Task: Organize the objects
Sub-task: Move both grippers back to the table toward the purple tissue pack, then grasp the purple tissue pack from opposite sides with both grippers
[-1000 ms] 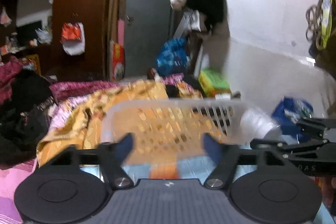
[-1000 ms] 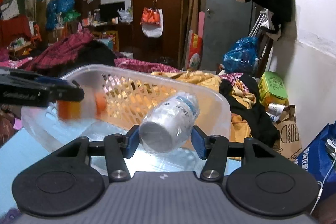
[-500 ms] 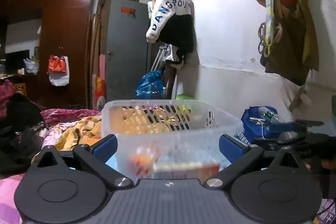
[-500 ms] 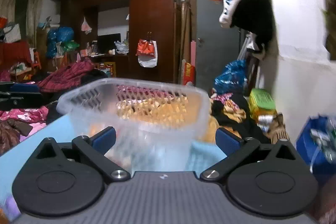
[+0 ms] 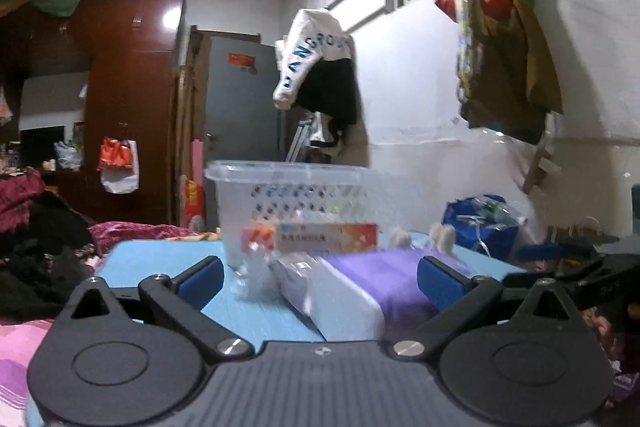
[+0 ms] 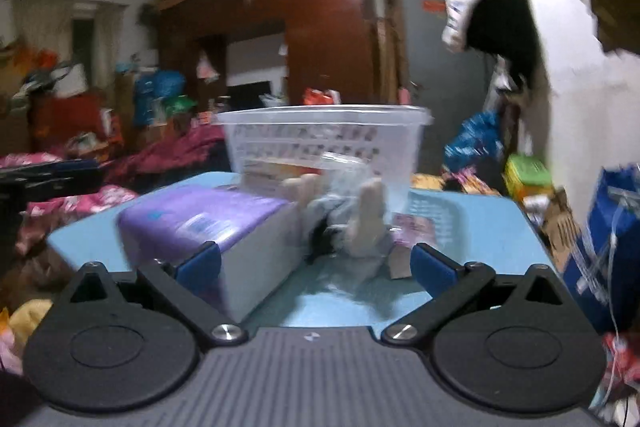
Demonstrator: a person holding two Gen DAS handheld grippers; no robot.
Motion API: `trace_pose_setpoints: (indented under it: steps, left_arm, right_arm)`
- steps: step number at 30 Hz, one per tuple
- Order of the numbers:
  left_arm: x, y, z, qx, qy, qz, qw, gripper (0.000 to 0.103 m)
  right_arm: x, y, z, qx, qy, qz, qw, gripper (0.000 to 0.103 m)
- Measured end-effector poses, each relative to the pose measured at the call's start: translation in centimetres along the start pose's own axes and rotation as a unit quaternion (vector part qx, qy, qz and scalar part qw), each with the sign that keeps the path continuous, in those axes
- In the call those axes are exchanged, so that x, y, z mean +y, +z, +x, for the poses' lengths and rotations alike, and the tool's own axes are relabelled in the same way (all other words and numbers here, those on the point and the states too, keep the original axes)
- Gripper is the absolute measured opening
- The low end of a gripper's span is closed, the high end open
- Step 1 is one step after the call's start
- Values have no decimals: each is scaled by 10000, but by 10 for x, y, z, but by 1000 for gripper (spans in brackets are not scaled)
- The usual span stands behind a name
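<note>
A clear plastic basket [image 5: 292, 203] stands on the light blue table [image 5: 160, 259]; it also shows in the right wrist view [image 6: 324, 143]. Inside it lie an orange-and-white box [image 5: 328, 237] and an orange-capped bottle [image 5: 258, 239]. A purple-and-white pack [image 5: 372, 279] lies on the table in front of the basket, also in the right wrist view [image 6: 208, 223]. A small doll-like toy [image 6: 352, 223] lies beside the pack. My left gripper [image 5: 320, 275] is open and empty above the pack. My right gripper [image 6: 314, 265] is open and empty near the pack and toy.
A bed with piled clothes [image 5: 36, 239] lies left of the table. A blue bag [image 6: 608, 247] stands at the right. A dark wardrobe [image 5: 128, 107] and a grey door [image 5: 240, 107] stand at the back. Bags hang on the white wall [image 5: 504, 59].
Both grippers let go of their objects over the basket, opened, and drew back and down. The bottle and box now lie in the basket. The pack and toy have come into view.
</note>
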State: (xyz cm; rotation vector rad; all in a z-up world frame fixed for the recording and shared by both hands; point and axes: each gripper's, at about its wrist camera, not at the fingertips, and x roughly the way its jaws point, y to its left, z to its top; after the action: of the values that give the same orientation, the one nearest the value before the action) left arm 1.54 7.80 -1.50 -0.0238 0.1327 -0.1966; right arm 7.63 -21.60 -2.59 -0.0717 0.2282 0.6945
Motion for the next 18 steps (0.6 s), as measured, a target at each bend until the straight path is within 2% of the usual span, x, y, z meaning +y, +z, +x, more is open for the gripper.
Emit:
trace_pose_setpoints:
  steps: [4, 7, 10, 16, 18]
  left_arm:
    - [-2, -18, 9, 169, -203, 74, 9996, 100]
    - [-3, -29, 15, 253, -300, 35, 9992, 95]
    - [-1, -38, 18, 274, -494, 8, 9984, 90]
    - [-2, -45, 18, 233, -874, 31, 9959, 74]
    - [-3, -47, 18, 229, -931, 53, 9954, 73]
  right_arm:
    - [8, -5, 13, -55, 279, -200, 9994, 103]
    - [6, -9, 21, -27, 447, -126, 9989, 98]
    - [4, -13, 26, 50, 609, -73, 9981, 93]
    - [8, -25, 30, 215, 933, -32, 9954, 74]
    - [8, -28, 30, 254, 1030, -36, 9943, 70]
